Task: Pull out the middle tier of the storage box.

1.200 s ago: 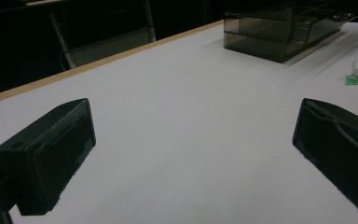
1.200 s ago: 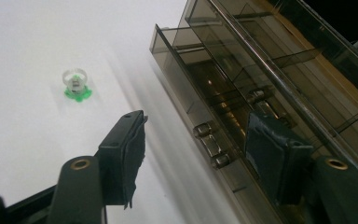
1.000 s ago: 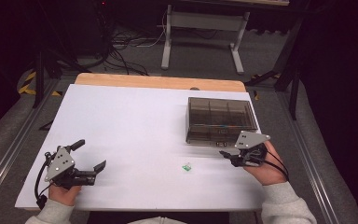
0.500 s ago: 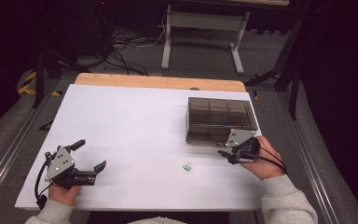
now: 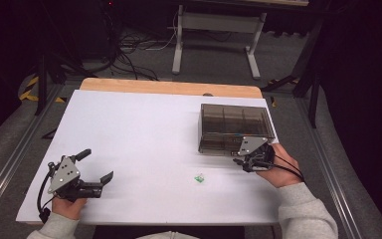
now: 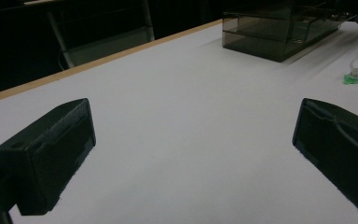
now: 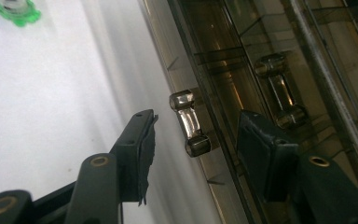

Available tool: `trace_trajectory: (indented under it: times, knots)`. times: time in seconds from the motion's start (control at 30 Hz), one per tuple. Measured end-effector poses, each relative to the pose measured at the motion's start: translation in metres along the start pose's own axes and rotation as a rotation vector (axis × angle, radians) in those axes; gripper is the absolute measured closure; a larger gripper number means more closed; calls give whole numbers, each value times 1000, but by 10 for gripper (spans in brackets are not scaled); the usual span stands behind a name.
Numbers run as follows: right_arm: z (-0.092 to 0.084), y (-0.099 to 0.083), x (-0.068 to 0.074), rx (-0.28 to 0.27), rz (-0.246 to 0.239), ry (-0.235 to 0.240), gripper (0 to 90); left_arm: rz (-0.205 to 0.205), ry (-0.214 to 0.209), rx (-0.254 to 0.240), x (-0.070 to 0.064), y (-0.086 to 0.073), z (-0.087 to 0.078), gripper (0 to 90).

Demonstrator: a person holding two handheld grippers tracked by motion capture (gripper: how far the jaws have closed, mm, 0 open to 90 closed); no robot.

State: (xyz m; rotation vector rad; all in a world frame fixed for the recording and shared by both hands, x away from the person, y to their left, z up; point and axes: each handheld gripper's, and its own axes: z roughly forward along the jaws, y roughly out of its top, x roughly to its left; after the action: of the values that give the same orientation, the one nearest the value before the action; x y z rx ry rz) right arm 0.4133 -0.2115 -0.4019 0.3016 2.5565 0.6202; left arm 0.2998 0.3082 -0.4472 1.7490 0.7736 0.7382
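High view puts my right gripper [image 5: 242, 162] at the lower right, against the front of the smoky box [image 5: 234, 128]; its tips are hard to make out there. Right gripper view shows the clear drawer handle [image 7: 189, 129] between my jaws, which have just been closing but don't touch it. My left gripper [image 5: 95, 169] rests lower left, jaws wide apart. A small green piece [image 5: 198, 178] lies mid-table, too tiny to identify.

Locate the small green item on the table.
In the high view, the green item lies on the white table, right of centre, just left of the right gripper.
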Motion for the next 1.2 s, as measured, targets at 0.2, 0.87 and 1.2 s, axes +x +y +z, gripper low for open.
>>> trace_trajectory:
  times: [0.2, 0.87, 1.2]
  knots:
    - [6, 1, -2, 31, -28, 2, 510, 0, 0, 1, 0, 0, 0, 2]
    - [15, 5, -1, 92, -80, -32, 651, -1, 0, 1, 0, 0, 0, 2]
    - [8, 5, 3, 84, -95, -47, 655, -1, 0, -1, 0, 0, 0, 2]
